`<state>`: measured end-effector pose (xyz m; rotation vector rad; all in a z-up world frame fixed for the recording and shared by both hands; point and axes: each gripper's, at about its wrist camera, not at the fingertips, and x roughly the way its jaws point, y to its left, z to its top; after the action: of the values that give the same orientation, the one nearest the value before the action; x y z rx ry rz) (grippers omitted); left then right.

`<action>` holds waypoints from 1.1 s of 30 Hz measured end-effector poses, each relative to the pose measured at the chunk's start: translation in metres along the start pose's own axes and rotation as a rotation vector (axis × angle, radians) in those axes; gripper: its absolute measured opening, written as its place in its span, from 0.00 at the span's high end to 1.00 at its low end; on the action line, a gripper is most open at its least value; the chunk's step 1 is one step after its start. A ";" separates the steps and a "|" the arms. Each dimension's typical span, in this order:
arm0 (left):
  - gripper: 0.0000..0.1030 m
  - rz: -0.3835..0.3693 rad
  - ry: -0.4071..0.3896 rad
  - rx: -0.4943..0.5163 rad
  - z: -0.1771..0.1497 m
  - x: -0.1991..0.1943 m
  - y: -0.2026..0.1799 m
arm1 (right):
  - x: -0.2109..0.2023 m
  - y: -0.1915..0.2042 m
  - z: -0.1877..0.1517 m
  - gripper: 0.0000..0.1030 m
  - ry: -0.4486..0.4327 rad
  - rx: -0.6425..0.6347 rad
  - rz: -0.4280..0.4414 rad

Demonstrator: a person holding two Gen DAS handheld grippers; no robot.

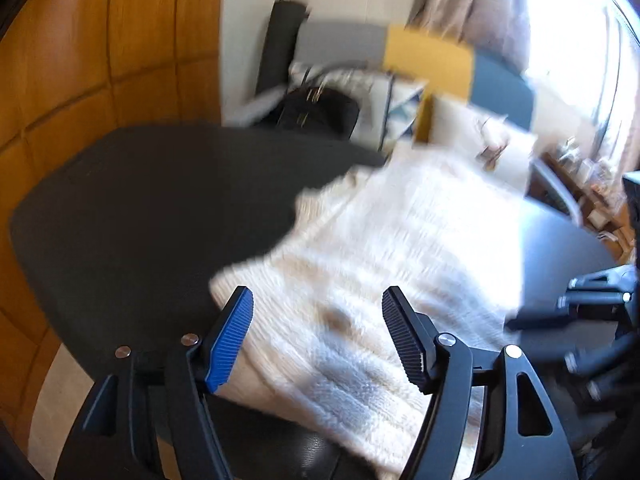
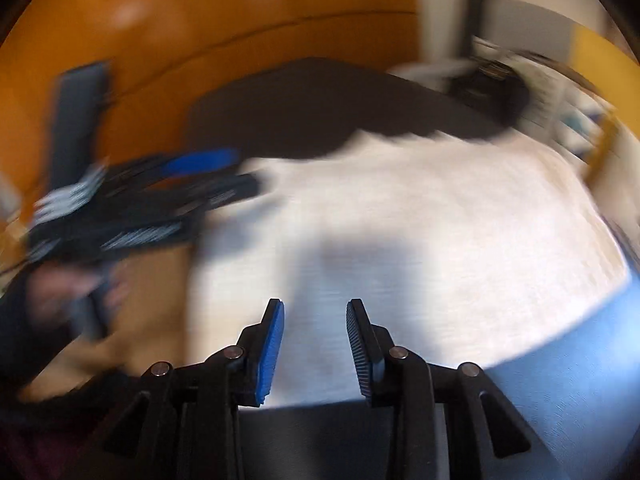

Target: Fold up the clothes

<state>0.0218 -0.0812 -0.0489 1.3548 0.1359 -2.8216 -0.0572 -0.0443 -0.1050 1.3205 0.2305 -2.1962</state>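
Observation:
A white knitted garment (image 1: 400, 240) lies folded and flat on a dark round table (image 1: 140, 200), toward the table's right side. My left gripper (image 1: 319, 292) hovers over the garment's near edge with its jaws wide apart and nothing pinched between them. In the right wrist view the same garment (image 2: 440, 220) fills the middle, blurred. My right gripper (image 2: 315, 304) stands above its near part, open with a narrower gap and no cloth between the pads. The left gripper (image 2: 192, 176) shows as a blur at the garment's left edge, and the right gripper (image 1: 580, 308) shows at the right of the left wrist view.
Orange wooden panelling (image 1: 80, 60) lies left of and behind the table. A black bag (image 1: 316, 110), cushions (image 1: 400, 96) and a grey and yellow sofa (image 1: 428, 56) stand behind it, by a curtain (image 1: 460, 0). Something blue (image 2: 580, 360) lies at the near right.

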 end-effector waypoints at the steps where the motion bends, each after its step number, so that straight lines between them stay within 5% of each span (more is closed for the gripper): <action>1: 0.31 0.006 0.065 -0.008 -0.008 0.015 -0.001 | 0.020 -0.008 -0.003 0.68 0.069 0.010 -0.019; 3: 0.31 0.026 -0.011 -0.031 -0.023 0.008 0.001 | 0.028 -0.009 -0.006 0.66 0.036 -0.023 -0.013; 7: 0.30 0.005 -0.029 -0.163 -0.033 -0.007 0.018 | 0.025 -0.013 0.013 0.68 0.079 -0.078 0.049; 12: 0.30 0.004 -0.105 -0.323 -0.040 -0.033 0.049 | 0.010 -0.028 0.055 0.68 -0.034 -0.045 0.058; 16: 0.30 0.026 -0.046 -0.313 -0.025 -0.015 0.054 | 0.053 -0.005 0.069 0.65 0.019 -0.039 0.020; 19: 0.23 0.145 0.015 -0.239 -0.018 0.005 0.064 | 0.076 0.030 0.079 0.65 -0.017 -0.128 -0.009; 23: 0.23 0.208 -0.013 -0.356 -0.006 -0.006 0.104 | 0.078 0.024 0.093 0.65 0.015 -0.142 0.052; 26: 0.23 0.239 -0.080 -0.348 0.003 -0.029 0.109 | 0.050 -0.011 0.101 0.68 -0.009 -0.090 0.132; 30: 0.23 0.150 -0.147 -0.276 0.016 -0.039 0.081 | 0.005 -0.106 0.121 0.68 -0.111 0.047 0.060; 33: 0.23 0.093 -0.093 -0.206 0.022 -0.014 0.050 | 0.007 -0.176 0.124 0.68 -0.085 0.199 0.024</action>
<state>0.0157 -0.1330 -0.0281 1.1543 0.3416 -2.6998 -0.2492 0.0469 -0.0730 1.3220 -0.0365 -2.2964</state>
